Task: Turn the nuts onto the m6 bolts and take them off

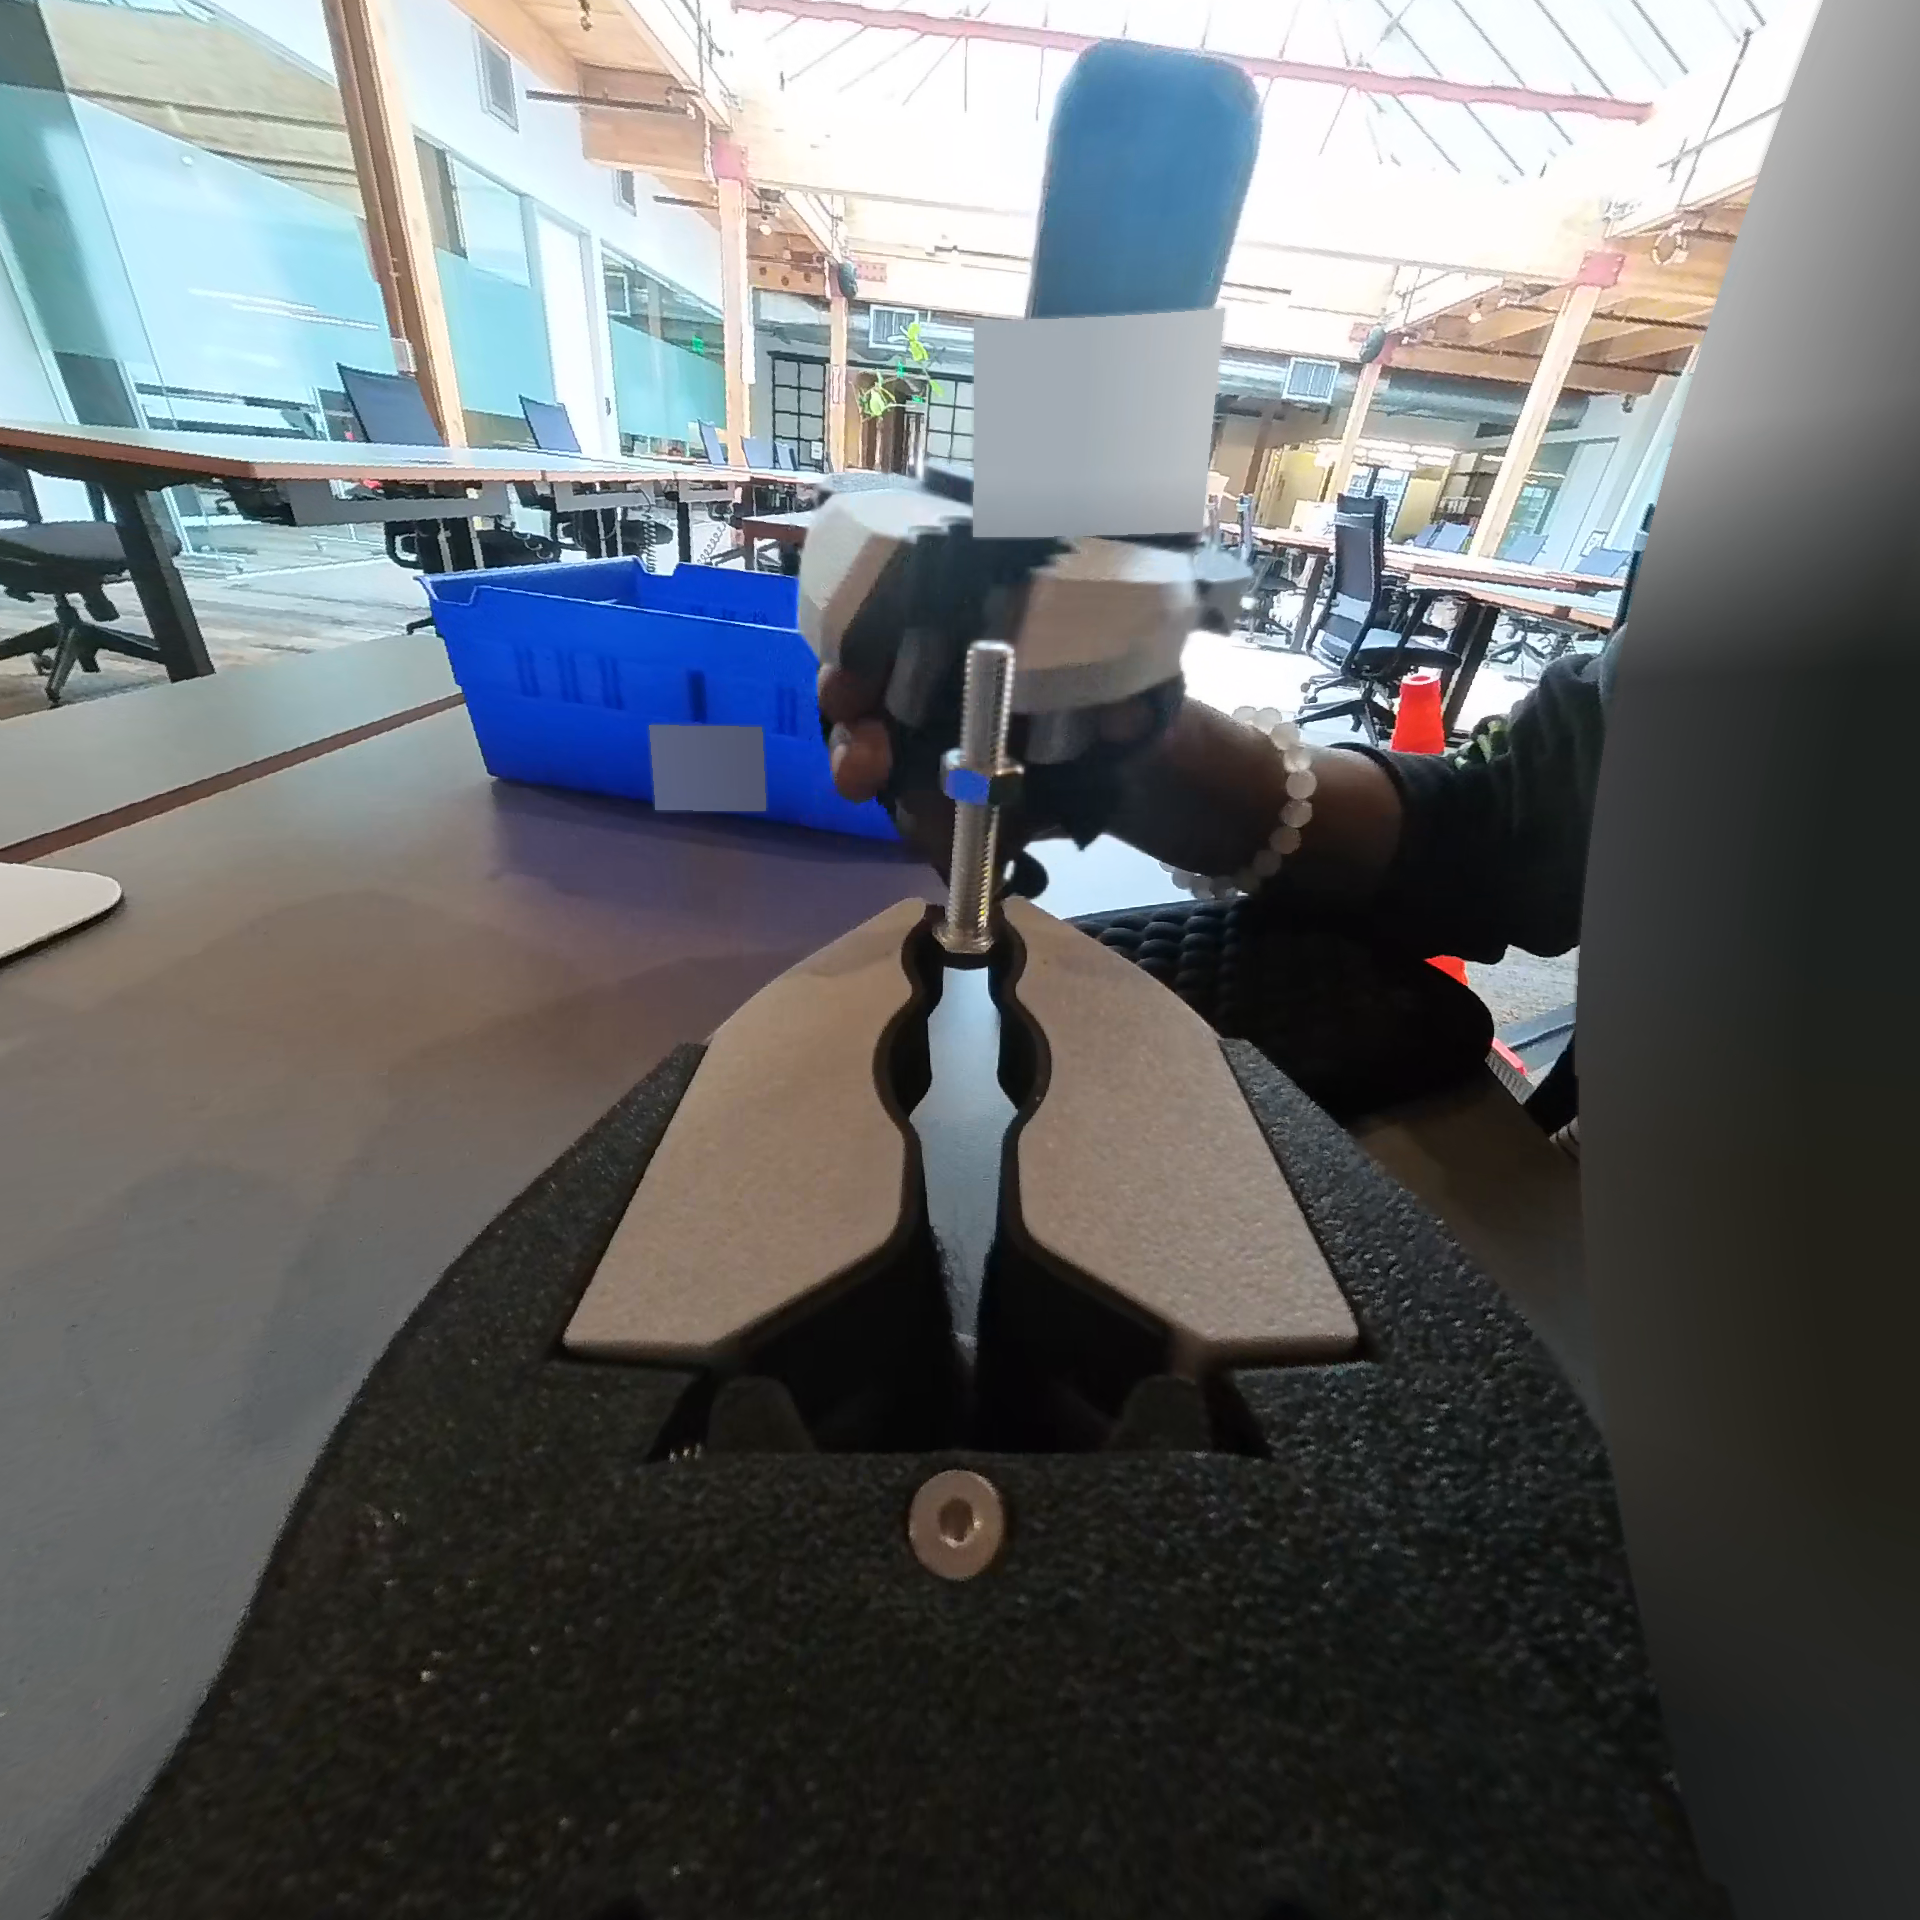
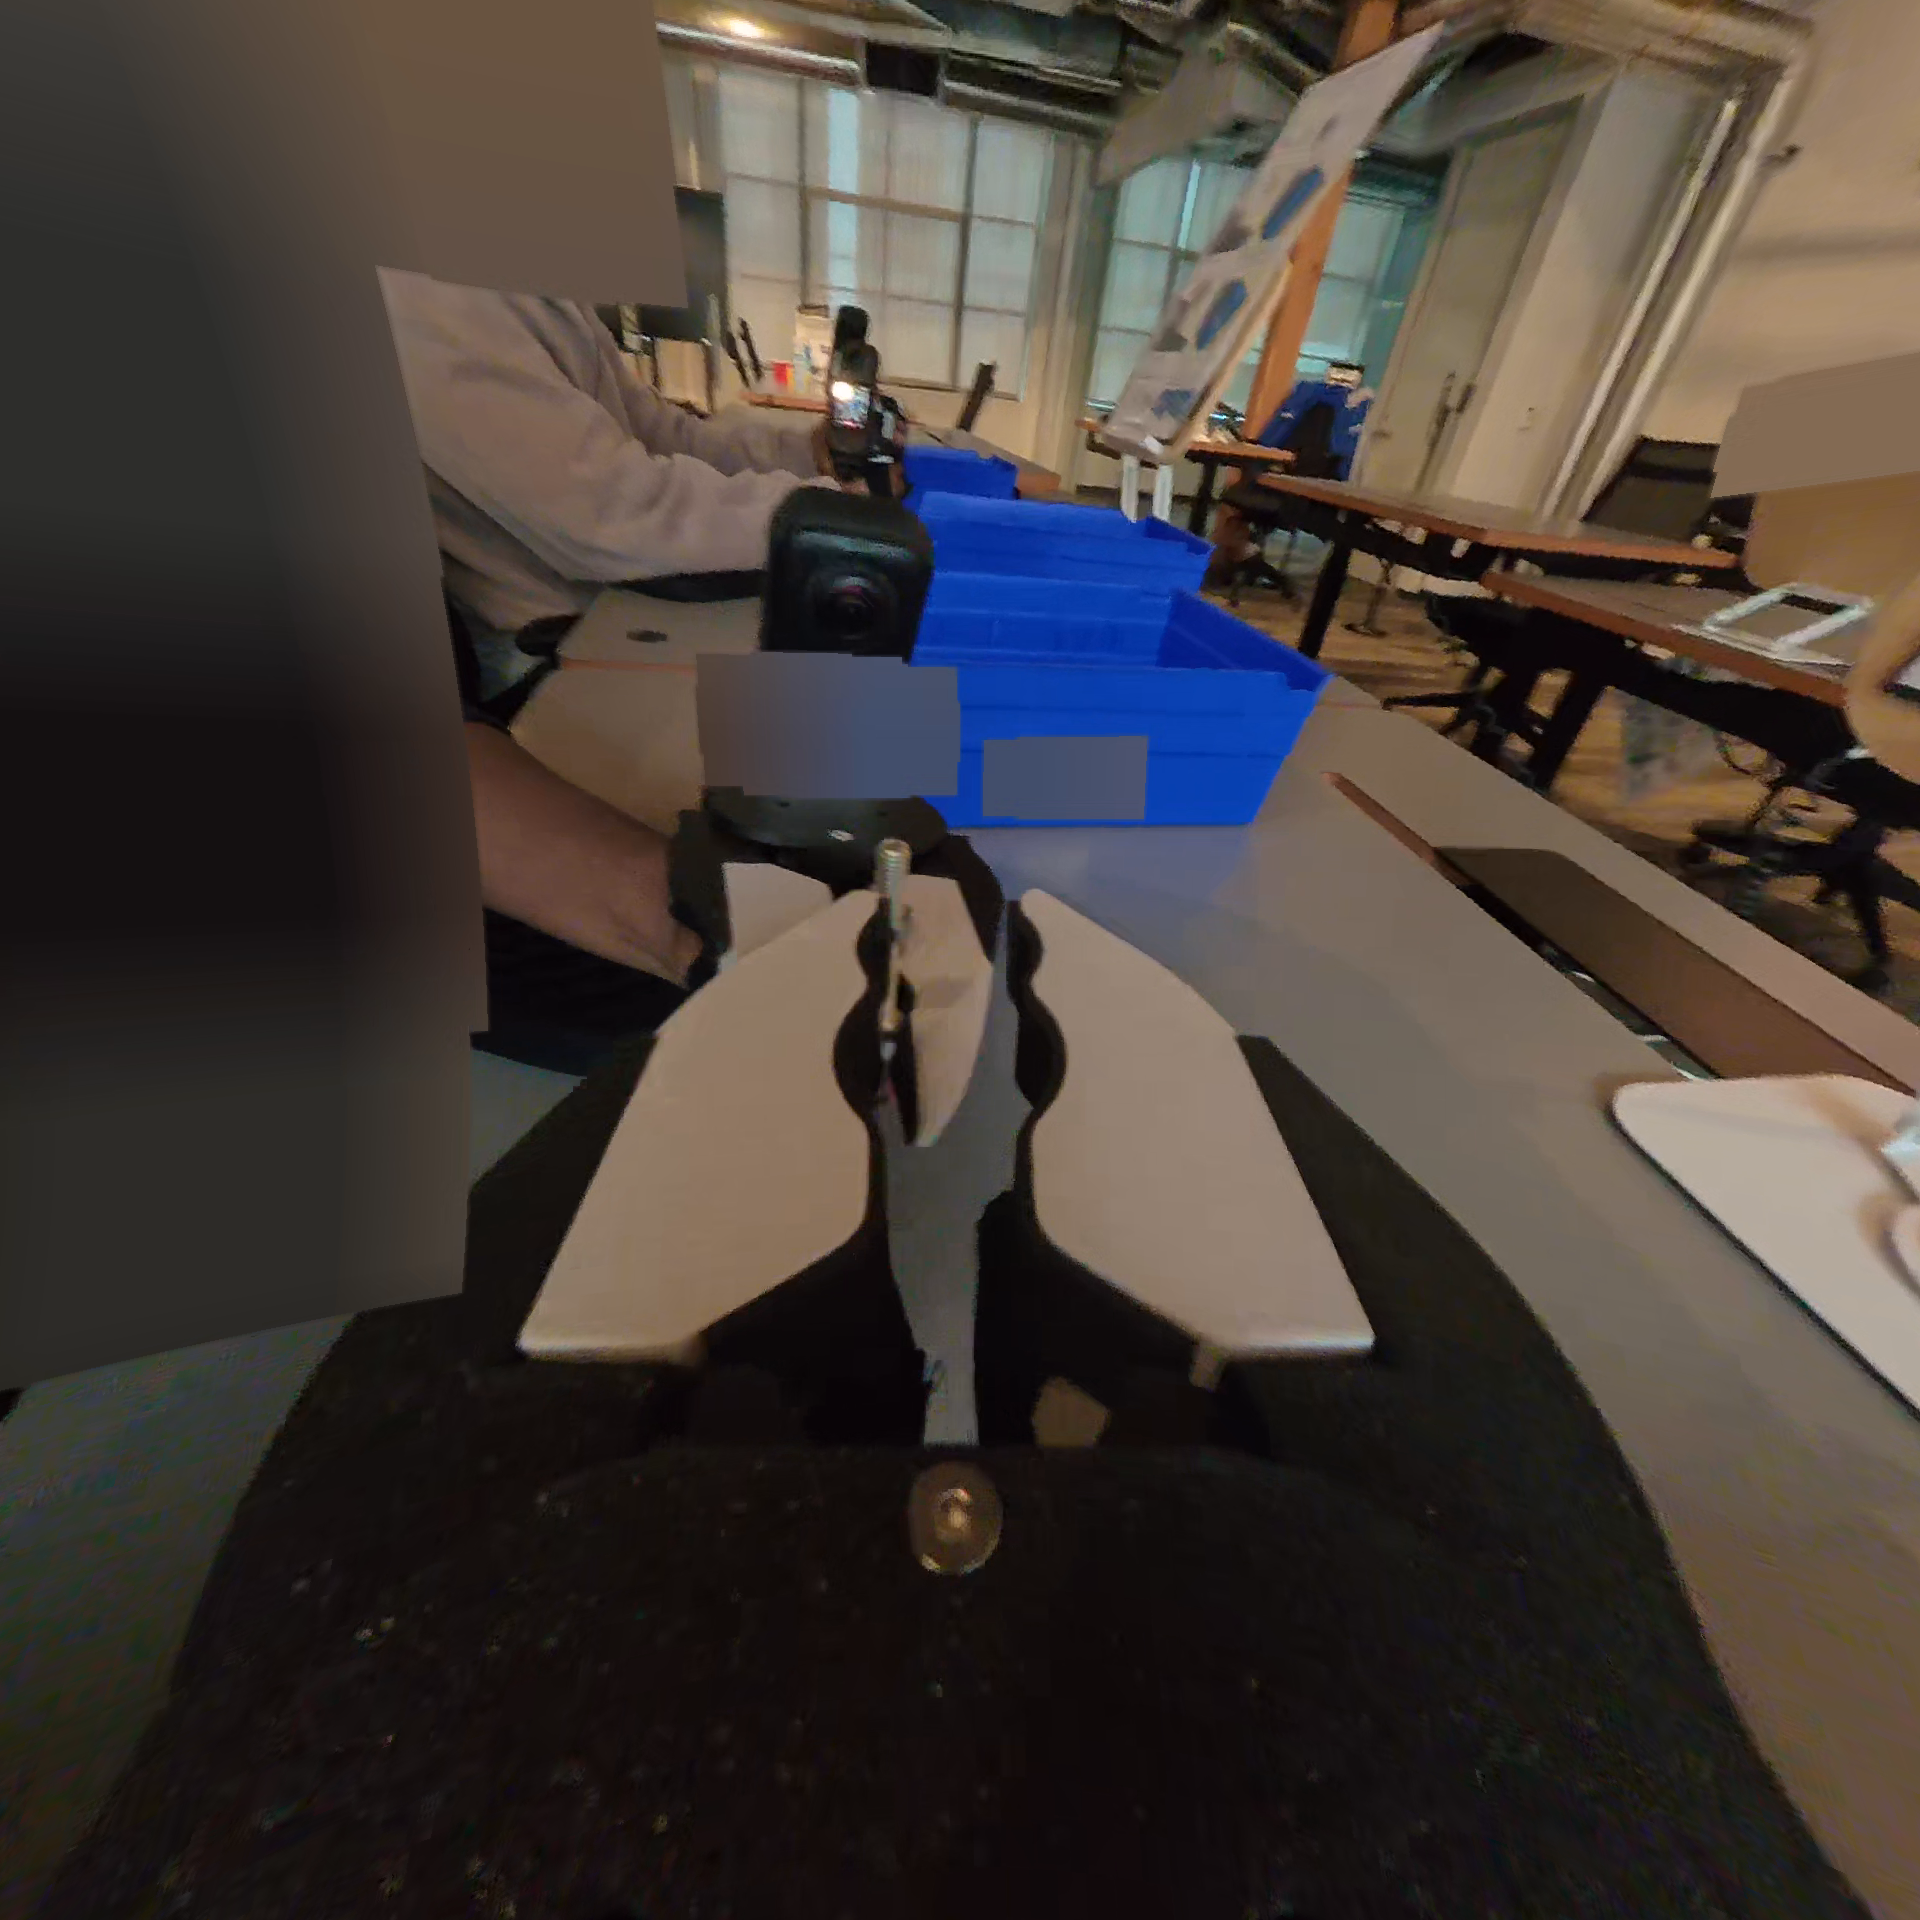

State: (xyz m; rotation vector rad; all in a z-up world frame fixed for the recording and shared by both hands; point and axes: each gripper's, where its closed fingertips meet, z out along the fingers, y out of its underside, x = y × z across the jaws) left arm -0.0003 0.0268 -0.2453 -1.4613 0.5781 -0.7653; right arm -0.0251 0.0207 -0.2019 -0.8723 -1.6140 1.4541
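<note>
While my left tongs (image 1: pixel 964 940) are clamped on the head end of the silver bolt (image 1: pixel 982 800), it stands upright above the dark desk (image 1: pixel 364 1039), with a nut (image 1: pixel 982 781) about halfway up its thread and the blue bin (image 1: pixel 623 675) behind it toward the desk's far edge. Just beyond the bolt, my right hand (image 1: pixel 1143 769) holds the other tongs. From the right wrist, my right tongs (image 2: pixel 940 914) stand apart, one finger (image 2: pixel 790 1039) just beside the bolt (image 2: pixel 891 935), which is gripped by the left tongs (image 2: pixel 894 1039), and I cannot tell whether that finger touches it.
</note>
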